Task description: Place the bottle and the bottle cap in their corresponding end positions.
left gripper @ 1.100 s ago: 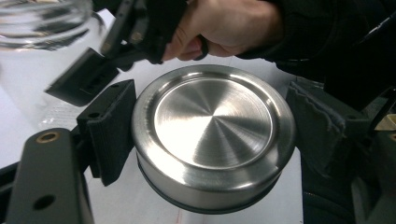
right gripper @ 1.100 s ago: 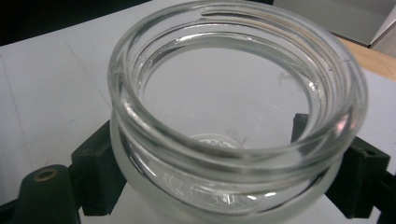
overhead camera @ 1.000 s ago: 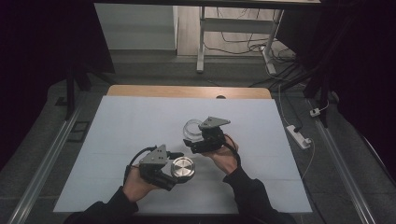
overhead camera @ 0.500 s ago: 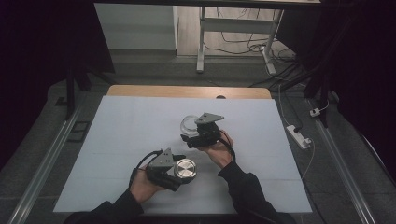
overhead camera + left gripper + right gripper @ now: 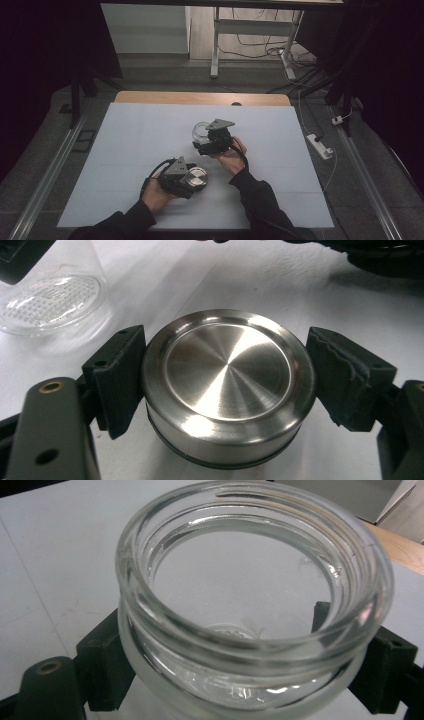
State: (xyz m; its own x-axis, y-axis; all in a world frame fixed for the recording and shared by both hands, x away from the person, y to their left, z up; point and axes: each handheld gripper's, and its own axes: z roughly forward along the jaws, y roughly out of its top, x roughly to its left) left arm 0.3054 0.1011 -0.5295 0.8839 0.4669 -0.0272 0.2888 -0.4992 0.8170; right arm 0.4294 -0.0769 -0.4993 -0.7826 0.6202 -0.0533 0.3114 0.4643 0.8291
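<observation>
A round brushed-steel lid (image 5: pixel 227 385) sits between the two black pads of my left gripper (image 5: pixel 225 377), which is shut on its sides. In the high view this gripper (image 5: pixel 192 181) and the lid (image 5: pixel 197 177) are low over the white mat (image 5: pixel 125 150), front of centre. My right gripper (image 5: pixel 247 655) is shut on an empty clear glass jar (image 5: pixel 250 645), mouth facing its camera. From above, the jar (image 5: pixel 200 131) and right gripper (image 5: pixel 204 139) are just beyond and right of the lid. The jar's base (image 5: pixel 50 300) appears at the top left of the left gripper view.
A wooden table edge (image 5: pixel 200 97) runs along the far side of the mat. A white power strip (image 5: pixel 318 145) lies on the floor to the right. Metal rails flank the table, and a desk frame with cables (image 5: pixel 250 45) stands behind.
The left hand has sunk toward the mat with the lid and edged right. The right hand has carried the jar slightly left and farther away. Both grips are unchanged.
</observation>
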